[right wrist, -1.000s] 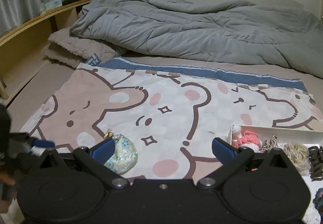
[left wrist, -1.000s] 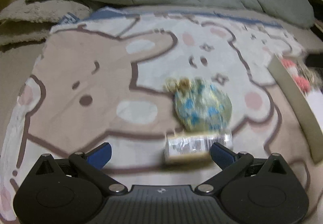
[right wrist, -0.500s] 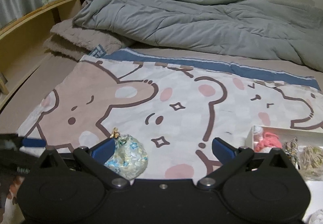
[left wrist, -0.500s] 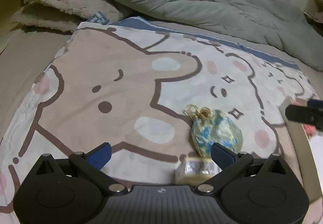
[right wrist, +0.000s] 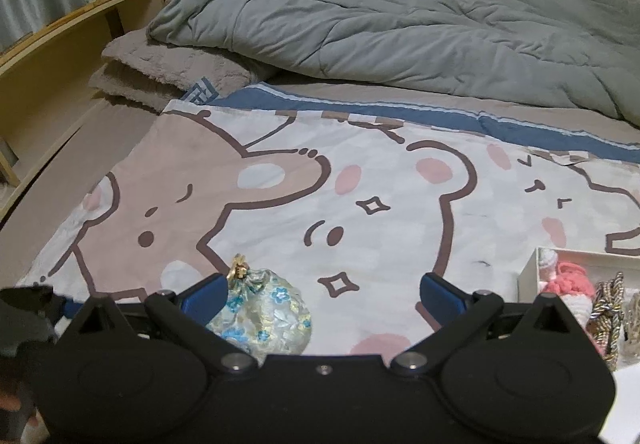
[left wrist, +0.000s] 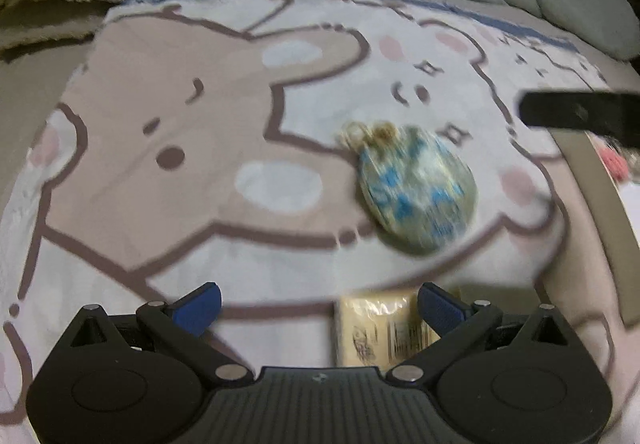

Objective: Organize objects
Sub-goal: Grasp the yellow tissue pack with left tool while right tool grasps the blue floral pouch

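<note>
- The floral pouch (left wrist: 416, 189) lay on the bear-print blanket (left wrist: 200, 123) on the bed, at one o'clock from the left gripper (left wrist: 318, 302).
- Both the left and right gripper (right wrist: 322, 294) were spread wide, empty.
- The pouch's long axis pointed toward eleven o'clock; the right gripper seemed nearer.
- A wrapped packet (left wrist: 376, 324) sat beside the left gripper's right finger.

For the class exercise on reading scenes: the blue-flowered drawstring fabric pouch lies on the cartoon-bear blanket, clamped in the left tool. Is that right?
Not clamped. The left wrist view shows the blue-flowered drawstring fabric pouch lying free on the cartoon-bear blanket, ahead of the open left tool.
</note>
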The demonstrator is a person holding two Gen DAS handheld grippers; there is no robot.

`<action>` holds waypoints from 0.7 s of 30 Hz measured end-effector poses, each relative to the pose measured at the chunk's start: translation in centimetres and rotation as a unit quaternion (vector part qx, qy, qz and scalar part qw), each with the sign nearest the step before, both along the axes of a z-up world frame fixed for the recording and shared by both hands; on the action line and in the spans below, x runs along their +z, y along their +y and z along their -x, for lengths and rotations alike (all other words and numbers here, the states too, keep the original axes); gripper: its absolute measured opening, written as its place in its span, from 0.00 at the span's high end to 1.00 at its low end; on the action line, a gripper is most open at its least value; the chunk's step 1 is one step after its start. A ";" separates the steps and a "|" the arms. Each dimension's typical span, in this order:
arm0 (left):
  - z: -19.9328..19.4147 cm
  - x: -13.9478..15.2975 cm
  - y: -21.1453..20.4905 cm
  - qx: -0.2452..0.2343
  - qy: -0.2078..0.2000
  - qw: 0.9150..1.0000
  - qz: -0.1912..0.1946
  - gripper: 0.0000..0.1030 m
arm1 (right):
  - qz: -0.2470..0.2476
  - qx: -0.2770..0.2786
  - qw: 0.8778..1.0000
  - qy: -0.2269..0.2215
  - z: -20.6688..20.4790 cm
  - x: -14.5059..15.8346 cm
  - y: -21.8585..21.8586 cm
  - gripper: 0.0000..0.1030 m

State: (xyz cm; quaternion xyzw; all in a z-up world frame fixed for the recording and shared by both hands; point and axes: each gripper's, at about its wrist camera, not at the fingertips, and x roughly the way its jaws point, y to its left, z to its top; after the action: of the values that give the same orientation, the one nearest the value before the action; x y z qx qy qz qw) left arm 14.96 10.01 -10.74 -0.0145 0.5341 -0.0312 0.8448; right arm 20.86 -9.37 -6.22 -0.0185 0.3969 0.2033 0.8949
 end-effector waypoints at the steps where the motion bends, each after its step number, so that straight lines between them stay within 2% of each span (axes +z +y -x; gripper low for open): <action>1: 0.4 0.1 0.1 -0.001 0.001 1.000 0.005 0.00 | -0.002 0.004 1.000 0.002 0.0 -0.1 0.0 0.00; 3: 1.0 0.4 0.2 0.002 0.003 1.000 0.019 0.00 | -0.002 0.009 1.000 0.003 -0.1 -0.3 0.3 0.00; 8: 1.9 0.4 0.1 0.035 0.021 0.995 0.086 0.01 | 0.002 0.023 1.000 0.012 -0.6 -1.3 1.8 0.00; 12: 1.9 -0.3 -0.9 0.058 0.033 0.995 0.079 0.01 | 0.012 0.058 0.998 0.019 -0.6 -2.5 3.4 0.00; 15: 1.7 -0.7 -1.5 0.057 0.031 0.996 0.065 0.02 | 0.031 0.095 0.995 0.019 -0.4 -3.6 4.7 0.00; 18: 1.6 -1.3 -2.0 0.050 0.032 0.997 0.054 0.07 | 0.051 0.126 0.991 0.018 -0.4 -4.7 5.8 0.00; 21: 1.5 -1.9 -2.2 0.045 0.039 0.997 0.055 0.09 | 0.071 0.151 0.986 0.025 -0.7 -5.7 6.6 0.00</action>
State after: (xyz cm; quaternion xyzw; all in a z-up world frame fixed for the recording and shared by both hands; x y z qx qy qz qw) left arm 13.48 7.77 -12.63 -0.0867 0.5629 -0.0219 0.8216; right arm 21.58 -2.76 -11.92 -0.1367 0.4258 0.3073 0.8400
